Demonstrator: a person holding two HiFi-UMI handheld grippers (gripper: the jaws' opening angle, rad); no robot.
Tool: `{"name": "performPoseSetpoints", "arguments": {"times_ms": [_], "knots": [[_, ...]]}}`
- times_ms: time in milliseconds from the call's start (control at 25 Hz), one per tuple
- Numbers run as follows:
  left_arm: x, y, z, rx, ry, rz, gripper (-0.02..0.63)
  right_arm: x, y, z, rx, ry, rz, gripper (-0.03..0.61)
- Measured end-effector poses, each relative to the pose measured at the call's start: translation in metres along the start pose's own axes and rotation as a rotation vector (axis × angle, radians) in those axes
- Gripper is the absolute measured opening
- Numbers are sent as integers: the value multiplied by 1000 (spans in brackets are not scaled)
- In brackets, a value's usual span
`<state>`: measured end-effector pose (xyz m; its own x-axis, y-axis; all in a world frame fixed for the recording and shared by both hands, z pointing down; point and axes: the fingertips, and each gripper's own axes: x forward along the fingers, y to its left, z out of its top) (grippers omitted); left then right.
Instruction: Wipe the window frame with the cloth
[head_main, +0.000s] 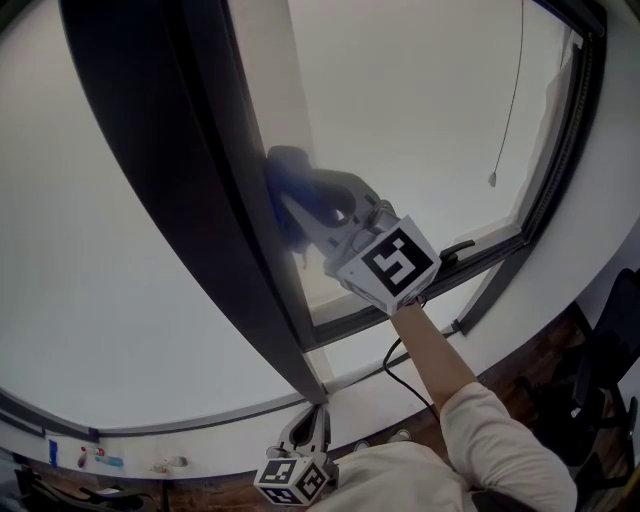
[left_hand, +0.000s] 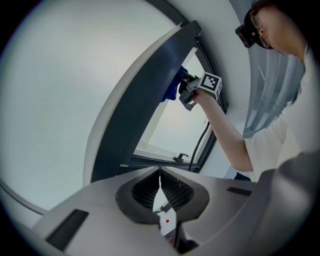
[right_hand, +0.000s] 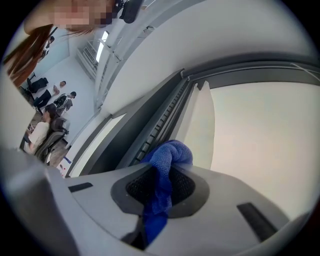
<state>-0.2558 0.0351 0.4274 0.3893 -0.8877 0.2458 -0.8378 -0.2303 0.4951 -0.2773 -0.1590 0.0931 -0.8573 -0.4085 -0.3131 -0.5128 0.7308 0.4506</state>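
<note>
Cloth (right_hand: 176, 152): one, clamped in right hand-held gripper (right_hand: 161, 175)

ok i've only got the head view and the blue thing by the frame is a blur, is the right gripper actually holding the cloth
Observer: Yes. The right gripper view shows the right gripper with its jaws shut on the cloth, which bunches out past the tips.
Operator: is the bunch on the frame or the glass
Observer: The left gripper view shows it against the edge of the dark window frame, not out on the pane.
Operator: and the left one, i only see its cube
Observer: The left gripper has its jaws together with nothing between them, pointing up at the window from below.
</note>
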Motion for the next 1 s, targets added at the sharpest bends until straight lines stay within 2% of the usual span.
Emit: {"name": "performPoseSetpoints", "arguments": {"times_ms": [1000], "knots": [[-5, -4, -2, -11, -14, -13, 11, -28, 41, -82, 129, 183, 29, 44]]}}
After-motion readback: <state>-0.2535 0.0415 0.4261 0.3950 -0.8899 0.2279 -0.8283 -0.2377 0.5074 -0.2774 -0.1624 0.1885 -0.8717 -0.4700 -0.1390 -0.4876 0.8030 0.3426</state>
